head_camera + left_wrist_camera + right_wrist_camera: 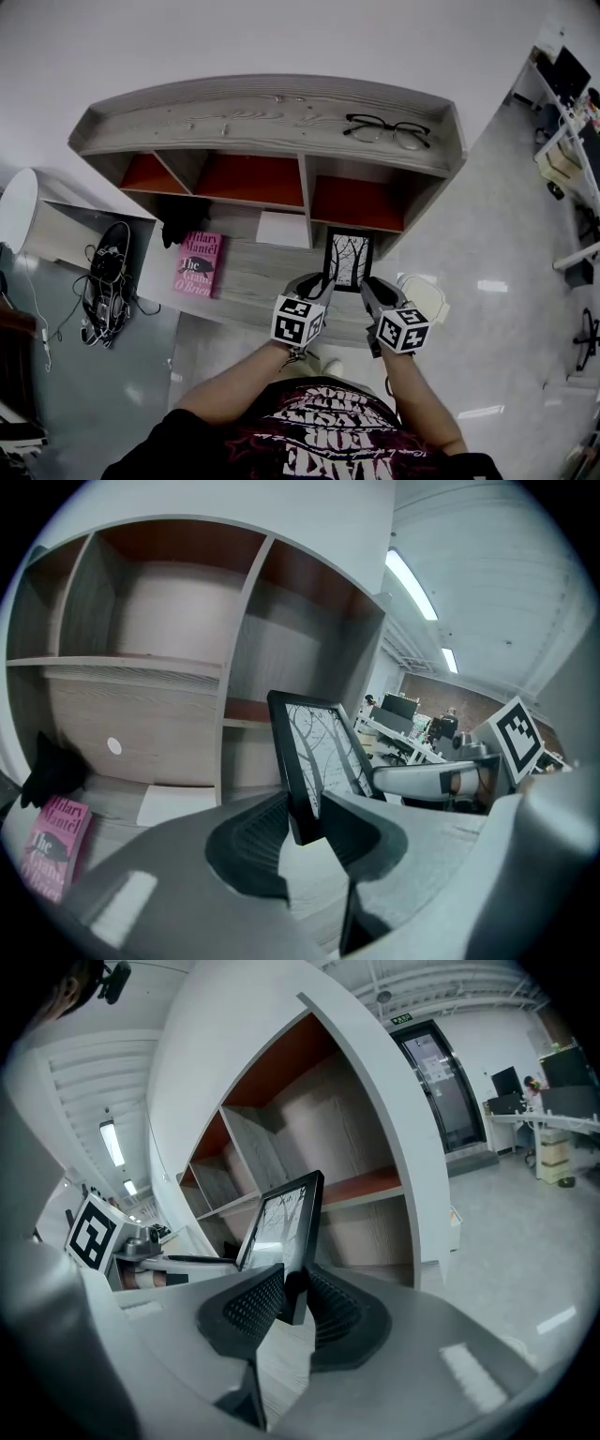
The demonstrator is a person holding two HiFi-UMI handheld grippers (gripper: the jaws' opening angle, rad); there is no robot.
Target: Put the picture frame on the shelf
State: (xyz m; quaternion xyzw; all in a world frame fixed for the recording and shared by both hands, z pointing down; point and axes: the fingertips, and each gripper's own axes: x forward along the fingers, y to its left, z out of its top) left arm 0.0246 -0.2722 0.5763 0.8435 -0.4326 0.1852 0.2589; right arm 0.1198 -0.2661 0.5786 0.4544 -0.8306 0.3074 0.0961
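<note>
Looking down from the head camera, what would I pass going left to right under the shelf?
cables → pink book → white sheet → picture frame

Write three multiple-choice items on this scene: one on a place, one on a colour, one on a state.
1. The glasses lie: A) on top of the shelf; B) on the floor; C) in a compartment.
2. The book is: A) green; B) pink; C) yellow.
3. The frame is: A) lying flat; B) held by one gripper; C) held by both grippers.
Key: A, they rest on the top board; B, its cover is pink; C, the left gripper and the right gripper each clamp its lower part.
</note>
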